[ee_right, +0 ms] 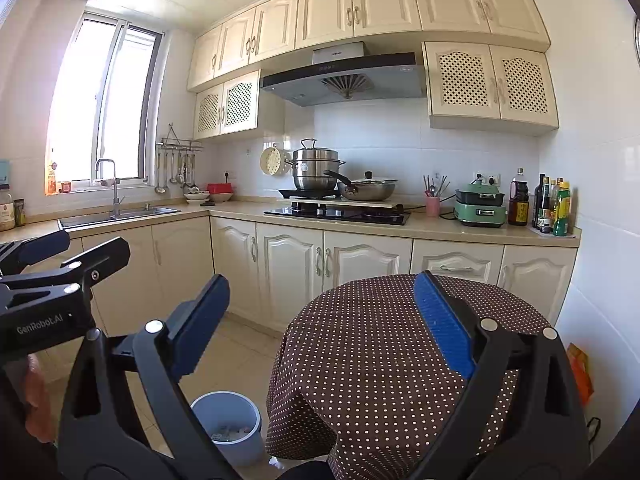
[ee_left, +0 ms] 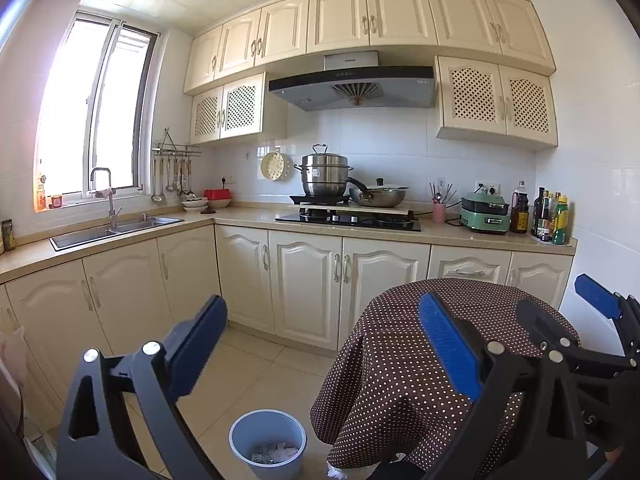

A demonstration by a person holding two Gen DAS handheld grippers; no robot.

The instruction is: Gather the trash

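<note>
Trash [ee_left: 276, 453] sits in bottom of grey bin [ee_left: 267, 440] on floor, pale crumpled scraps, detail too small to read. Left hand-held gripper [ee_left: 320, 344] spread fully wide, nothing between pads; likely just let go. Right hand-held gripper [ee_right: 320, 328] likewise wide apart, empty. Both held level, side by side, above table [ee_right: 380, 344] edge, clear of bin. Table under brown dotted cloth, top bare in view; judgement: collecting looks finished or nearly so. Bin tucked beside table, easy drop spot.
</note>
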